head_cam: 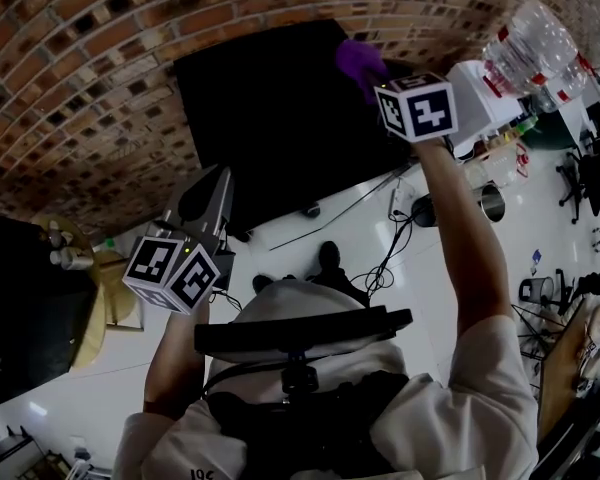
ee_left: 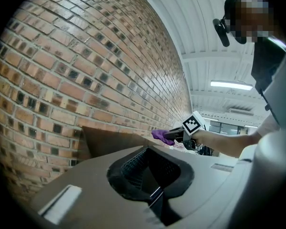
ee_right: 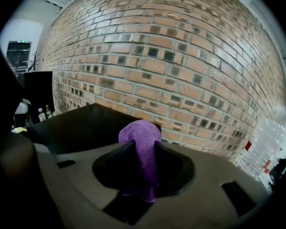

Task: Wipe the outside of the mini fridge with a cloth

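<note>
The black mini fridge [head_cam: 270, 118] stands against the brick wall, and I look down on its top. My right gripper [head_cam: 365, 73] is shut on a purple cloth [head_cam: 358, 61] above the fridge's top right part. In the right gripper view the cloth [ee_right: 142, 142] bulges out between the jaws, with the fridge top [ee_right: 81, 123] below and to the left. My left gripper [head_cam: 217, 178] hangs shut and empty in front of the fridge's lower left corner. In the left gripper view I see the fridge top [ee_left: 114, 140] and the cloth [ee_left: 161, 136] in the right gripper beyond it.
A brick wall [head_cam: 90, 78] runs behind the fridge. A dark cabinet [head_cam: 20, 308] with small bottles [head_cam: 65, 258] stands at left. Large water bottles [head_cam: 535, 43] and a white unit [head_cam: 480, 98] are at right. Cables [head_cam: 380, 258] and a bin [head_cam: 485, 203] lie on the white floor.
</note>
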Demonstrator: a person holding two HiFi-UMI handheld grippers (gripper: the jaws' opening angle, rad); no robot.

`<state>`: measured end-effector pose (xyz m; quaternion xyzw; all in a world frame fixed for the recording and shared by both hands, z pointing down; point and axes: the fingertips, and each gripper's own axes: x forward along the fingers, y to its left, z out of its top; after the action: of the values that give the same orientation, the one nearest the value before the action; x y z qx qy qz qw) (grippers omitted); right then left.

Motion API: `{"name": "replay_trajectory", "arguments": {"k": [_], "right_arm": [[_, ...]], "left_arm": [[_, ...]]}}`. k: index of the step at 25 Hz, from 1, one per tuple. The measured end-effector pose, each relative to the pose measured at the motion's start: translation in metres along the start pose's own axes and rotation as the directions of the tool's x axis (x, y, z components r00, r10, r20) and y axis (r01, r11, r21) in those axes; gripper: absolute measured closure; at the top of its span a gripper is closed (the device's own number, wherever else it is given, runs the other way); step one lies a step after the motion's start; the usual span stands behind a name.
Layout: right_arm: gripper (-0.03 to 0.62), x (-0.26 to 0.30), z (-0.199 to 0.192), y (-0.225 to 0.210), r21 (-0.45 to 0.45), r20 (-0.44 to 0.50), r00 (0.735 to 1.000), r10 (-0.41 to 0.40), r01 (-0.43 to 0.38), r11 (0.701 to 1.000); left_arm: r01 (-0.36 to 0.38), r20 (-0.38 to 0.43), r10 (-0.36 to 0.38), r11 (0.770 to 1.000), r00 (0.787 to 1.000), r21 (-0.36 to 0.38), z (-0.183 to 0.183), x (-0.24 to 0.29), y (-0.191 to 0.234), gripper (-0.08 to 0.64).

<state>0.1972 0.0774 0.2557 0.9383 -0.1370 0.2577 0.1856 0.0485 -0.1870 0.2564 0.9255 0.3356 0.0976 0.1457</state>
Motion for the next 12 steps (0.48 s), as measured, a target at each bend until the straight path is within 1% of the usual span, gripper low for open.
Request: {"name": "replay_trajectory", "arguments": {"k": [6,12], "right_arm": [[0.471,-0.008,0.023,0.063,-0.025,0.071,0.991,0.115,-0.114,0.993],[0.471,-0.019,0.045,0.142,-0.08,0.12,0.961,0.249,-0.241,0.967]], "left_arm": [[-0.016,0.021,0.017,1.0,1.0,-0.021,0.003,-0.011,0.007,0.552],[-0.051,0.037,0.052,0.998,0.998,-0.039,0.005,-0.026,0.018,0.552]]}}
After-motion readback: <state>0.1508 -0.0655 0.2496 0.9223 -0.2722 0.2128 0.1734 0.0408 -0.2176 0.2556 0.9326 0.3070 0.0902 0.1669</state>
